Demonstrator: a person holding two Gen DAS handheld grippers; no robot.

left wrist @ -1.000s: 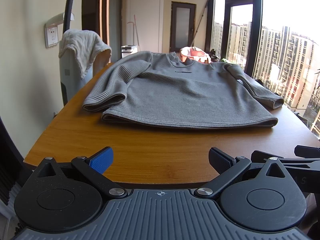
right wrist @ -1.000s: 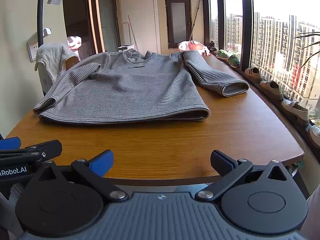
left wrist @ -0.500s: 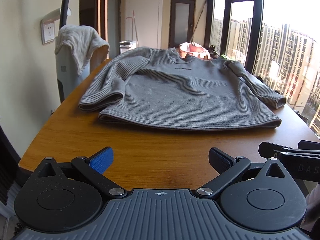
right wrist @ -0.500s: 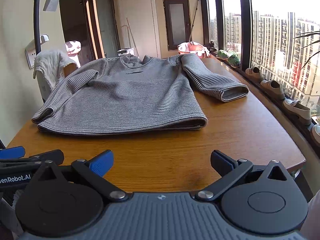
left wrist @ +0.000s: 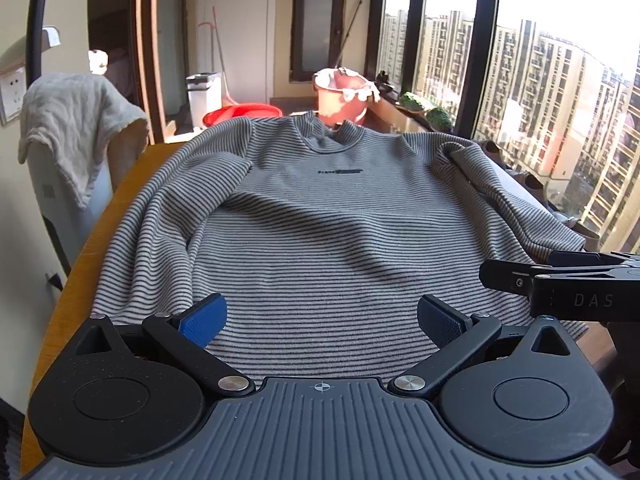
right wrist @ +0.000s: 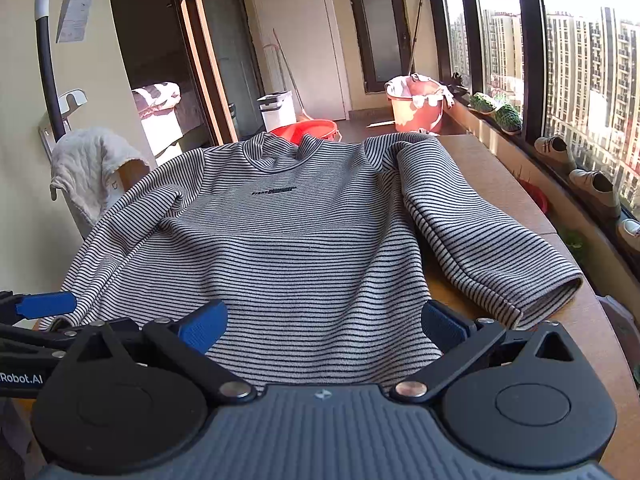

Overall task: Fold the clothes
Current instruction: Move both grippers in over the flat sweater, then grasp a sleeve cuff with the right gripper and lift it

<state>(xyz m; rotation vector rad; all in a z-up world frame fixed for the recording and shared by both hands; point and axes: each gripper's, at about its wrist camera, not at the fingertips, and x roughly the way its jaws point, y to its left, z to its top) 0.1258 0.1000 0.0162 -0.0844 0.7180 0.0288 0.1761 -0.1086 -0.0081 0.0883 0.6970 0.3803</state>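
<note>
Left wrist view: left gripper [left wrist: 322, 320] w/ jaws spread wide, nothing between them; blue pads [left wrist: 203, 319] sit low over the sweater hem, contact not clear.
Far left, bkgd: white towel [left wrist: 76, 128] draped over a white appliance by the wall; wall socket [left wrist: 12, 94] above it.
Sweater: grey long-sleeve sweater w/ thin dark stripes [left wrist: 328, 232], laid flat, front up, on the wooden surface [left wrist: 86, 264]; collar at far end, hem nearest the cameras; small dark logo on the chest.
Sweater left sleeve: lies along the body toward the near edge, cloth rumpled at the armpit.
Sweater right sleeve: in right wrist view it [right wrist: 480, 236] angles out from the shoulder, cuff open & resting on the surface near the right edge.
Mid bkgd: white bin [left wrist: 204, 98], red basin [left wrist: 240, 114] & pink bucket [left wrist: 342, 96] on the floor past the surface.
Right gripper: seen from left cam as a black body [left wrist: 560, 284] at the right, over the hem corner; in its own view, right gripper [right wrist: 322, 326] is also released, jaws wide apart, pads over the hem, empty.
Right wrist view, far left: left gripper's blue tip [right wrist: 46, 305] shows just beside the sweater's left edge.
Far right: window w/ high-rise blocks; shoes [right wrist: 592, 186] lined on the sill.
</note>
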